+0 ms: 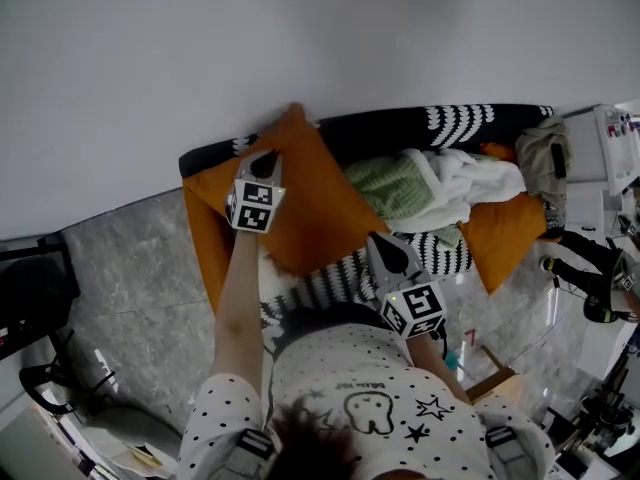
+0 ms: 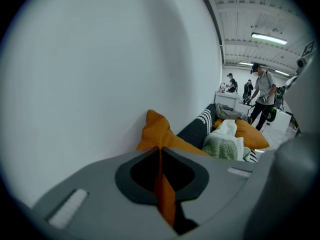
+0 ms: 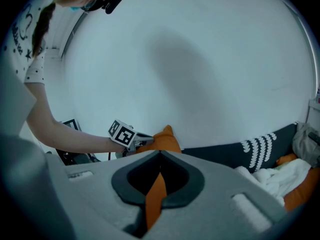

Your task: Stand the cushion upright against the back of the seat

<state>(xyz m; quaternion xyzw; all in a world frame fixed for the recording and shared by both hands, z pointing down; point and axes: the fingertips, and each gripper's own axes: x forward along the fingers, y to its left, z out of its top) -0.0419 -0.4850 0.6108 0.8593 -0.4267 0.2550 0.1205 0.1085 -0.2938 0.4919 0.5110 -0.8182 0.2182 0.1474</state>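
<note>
Grey marbled floor (image 1: pixel 130 258): runs beside the black white-patterned sofa (image 1: pixel 400 128).
Right gripper (image 1: pixel 380 240): clenched on the near edge of the square orange fabric cushion (image 1: pixel 310 198).
Left gripper (image 1: pixel 267 158): clamped on its upper edge.
Cushion: tilted at the sofa's left end, top corner at the white wall (image 1: pixel 300 38).
Seat: green and white blankets (image 1: pixel 435 188) heaped.

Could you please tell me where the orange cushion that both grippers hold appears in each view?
Head view: cushion just left of centre, one corner pointing up.
Left gripper view: cushion at lower centre, its fabric pinched between the jaws.
Right gripper view: cushion at lower centre, a fold pinched between the jaws.
Shared landmark: the black sofa back with its white pattern, to the cushion's right in every view.
</note>
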